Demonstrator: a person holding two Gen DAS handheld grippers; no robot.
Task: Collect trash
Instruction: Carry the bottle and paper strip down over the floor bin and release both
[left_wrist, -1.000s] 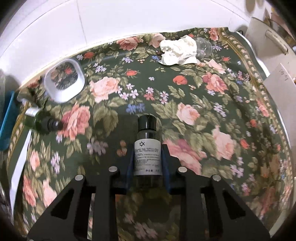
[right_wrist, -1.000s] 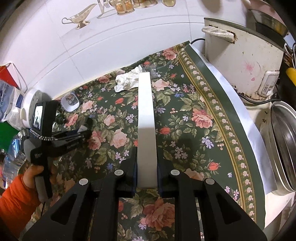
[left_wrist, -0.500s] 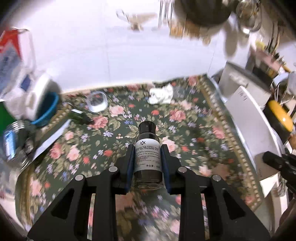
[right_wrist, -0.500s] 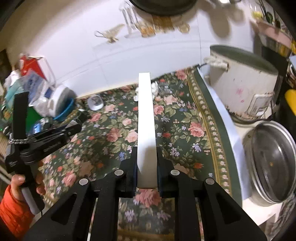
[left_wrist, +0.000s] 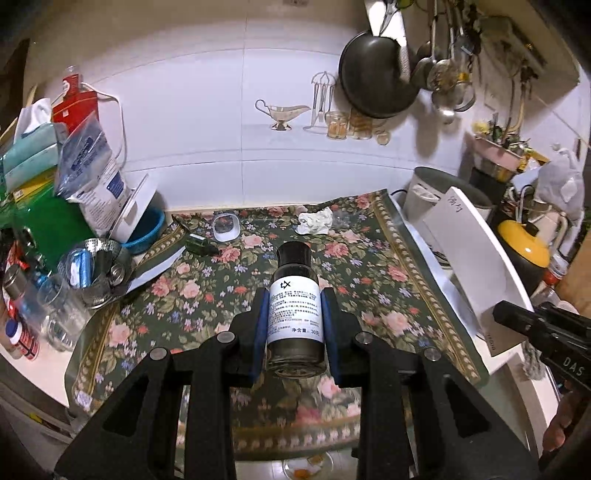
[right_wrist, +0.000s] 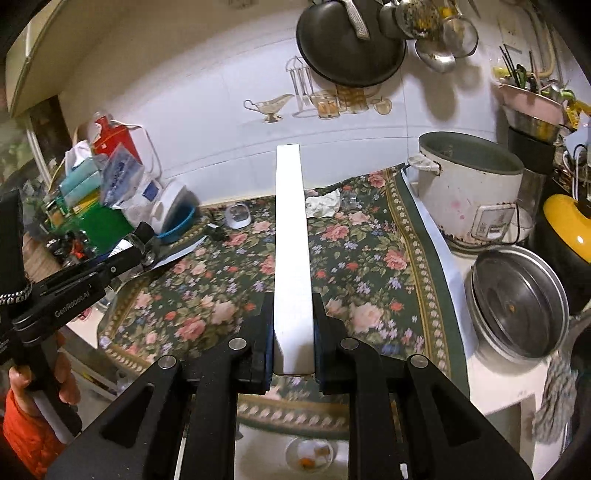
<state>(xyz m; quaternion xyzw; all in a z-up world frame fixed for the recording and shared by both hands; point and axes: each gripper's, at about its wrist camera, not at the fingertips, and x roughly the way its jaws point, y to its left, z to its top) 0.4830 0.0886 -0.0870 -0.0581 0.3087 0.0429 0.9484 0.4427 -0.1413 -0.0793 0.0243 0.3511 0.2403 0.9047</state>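
My left gripper (left_wrist: 294, 317) is shut on a small dark bottle (left_wrist: 294, 306) with a black cap and white label, held above the near part of the floral tablecloth (left_wrist: 369, 280). My right gripper (right_wrist: 293, 339) is shut on a long flat white box (right_wrist: 290, 240), seen edge-on; the box also shows in the left wrist view (left_wrist: 469, 258). On the cloth by the wall lie a crumpled white tissue (left_wrist: 314, 220), a small white dish (left_wrist: 226, 228) and a small dark dropper bottle (left_wrist: 199, 244).
A white rice cooker (right_wrist: 472, 192) and a steel pot lid (right_wrist: 517, 302) stand right of the cloth. Bags, a blue bowl (left_wrist: 147, 230) and a steel cup (left_wrist: 94, 266) crowd the left. A bin with scraps (right_wrist: 308, 456) sits on the floor below the table edge.
Both grippers have pulled up and back from the table with their loads. The view has widened from the tabletop to the whole counter, the wall and the floor bin.
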